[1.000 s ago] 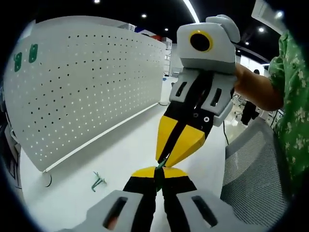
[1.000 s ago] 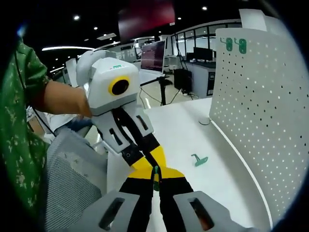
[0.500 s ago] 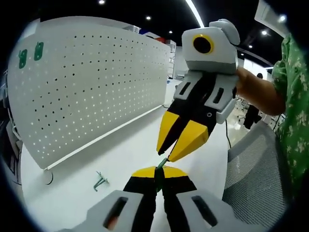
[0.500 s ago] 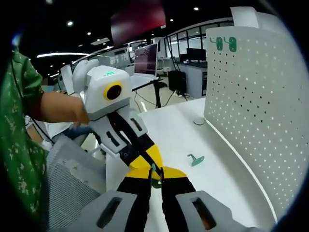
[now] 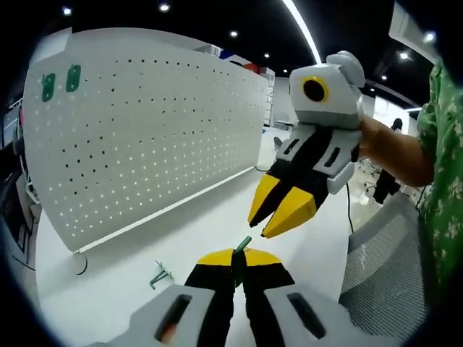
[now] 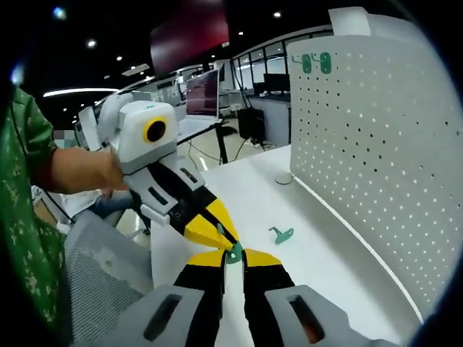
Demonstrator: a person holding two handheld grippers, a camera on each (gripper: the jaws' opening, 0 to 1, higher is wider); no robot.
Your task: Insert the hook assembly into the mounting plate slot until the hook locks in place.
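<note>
Between the yellow tips of the left tongs (image 5: 233,259), a small green hook (image 5: 239,249) is pinched, its end poking up past the closed jaws. Just ahead and to the right of them in the left gripper view hang the right tongs (image 5: 281,217), jaws narrowly parted and holding nothing, a little apart from the hook. From the right gripper view the same hook (image 6: 233,251) sits right at the meeting point of the left tongs (image 6: 224,242) coming in from the left and that view's own tongs (image 6: 233,262), and it is hard to tell there whether the right tips touch it. A second green hook (image 5: 160,275) lies on the white counter (image 5: 217,217) below and to the left of the left tongs. Beyond it stands the white pegboard (image 5: 145,137), well apart from both tongs, with two green hooks (image 5: 59,81) already mounted near its far upper corner. Judging from this, the insertion has not begun. The grip looks thin, on a small slippery part, so the hook could twist or drop if the tongs bump each other. A tilted hook would likely miss its slot or jam without locking. Pushing hard on the board might also tip it, since it seems to stand free on the counter.
</note>
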